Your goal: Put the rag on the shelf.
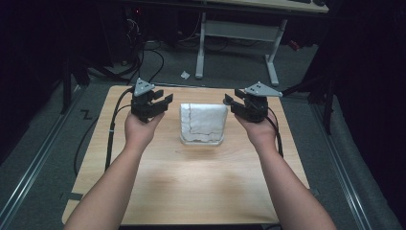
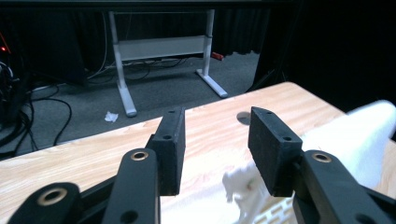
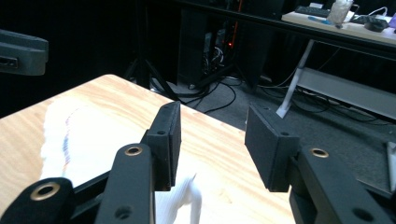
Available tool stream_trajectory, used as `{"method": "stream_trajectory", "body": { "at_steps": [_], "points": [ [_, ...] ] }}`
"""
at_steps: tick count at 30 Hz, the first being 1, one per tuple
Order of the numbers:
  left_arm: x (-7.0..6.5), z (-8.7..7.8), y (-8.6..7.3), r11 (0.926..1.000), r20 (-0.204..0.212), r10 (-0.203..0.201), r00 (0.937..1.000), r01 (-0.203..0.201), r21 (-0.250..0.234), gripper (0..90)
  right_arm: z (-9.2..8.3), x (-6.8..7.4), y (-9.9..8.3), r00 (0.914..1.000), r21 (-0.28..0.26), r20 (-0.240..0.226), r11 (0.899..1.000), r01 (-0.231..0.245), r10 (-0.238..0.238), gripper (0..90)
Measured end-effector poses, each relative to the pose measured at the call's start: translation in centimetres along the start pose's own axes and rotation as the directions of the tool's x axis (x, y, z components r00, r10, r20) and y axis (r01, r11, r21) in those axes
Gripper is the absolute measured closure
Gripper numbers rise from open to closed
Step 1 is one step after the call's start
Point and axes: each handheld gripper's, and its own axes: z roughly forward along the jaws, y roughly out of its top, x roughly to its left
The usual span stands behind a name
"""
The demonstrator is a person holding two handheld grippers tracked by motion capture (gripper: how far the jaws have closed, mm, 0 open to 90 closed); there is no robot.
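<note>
We have a white cloth (image 1: 203, 120) draped over a small white basket (image 1: 203, 140) in the middle of the wooden table (image 1: 201, 191). Our left tongs (image 1: 160, 102) sit just left of the cloth, and our right tongs (image 1: 231, 101) just right of it. Both are open and hold nothing. We think the covering looks done, with maybe nothing left but pulling our hands away.

My left tool (image 1: 160, 103) and right tool (image 1: 235, 103) are black, grey three-cornered plates on top, black cables trailing; forearms bare.
</note>
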Motion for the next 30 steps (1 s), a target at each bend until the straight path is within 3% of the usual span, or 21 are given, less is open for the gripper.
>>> {"method": "stream_trajectory", "body": {
  "at_steps": [2,4,8,13,24,30],
  "points": [
    [-0.4,-1.0,-0.8,1.0000,-0.014,0.009,0.9999,-0.009,0.002,56.4,-0.8,0.2,-0.6,1.0000,-0.008,-0.004,1.000,-0.004,0.004,54.9],
    [-0.7,-1.8,-1.8,1.0000,0.006,-0.007,1.0000,0.007,-0.007,56.3,-1.4,0.6,-1.2,0.9999,-0.014,-0.002,1.000,0.017,-0.017,54.1],
    [-1.9,-3.7,-4.2,0.9995,0.019,0.030,0.9994,-0.029,-0.013,55.6,-2.7,2.0,-2.9,0.9981,0.007,-0.001,0.998,0.062,-0.062,52.5],
    [-2.7,-4.6,-6.0,0.9985,0.045,0.054,0.9976,-0.054,0.009,54.6,-3.3,3.0,-4.0,0.9961,0.015,-0.010,0.996,0.088,-0.088,51.1],
    [-3.3,-5.1,-10.8,0.9943,0.113,0.023,0.9933,-0.035,0.100,53.5,-3.8,5.4,-7.5,0.9939,0.045,-0.034,0.993,0.107,-0.105,46.8],
    [-4.1,-5.0,-13.5,0.9859,0.150,0.016,0.9886,-0.040,0.163,52.2,-3.6,6.5,-11.2,0.9911,0.123,-0.063,0.985,0.124,-0.117,47.0]
  ]
}}
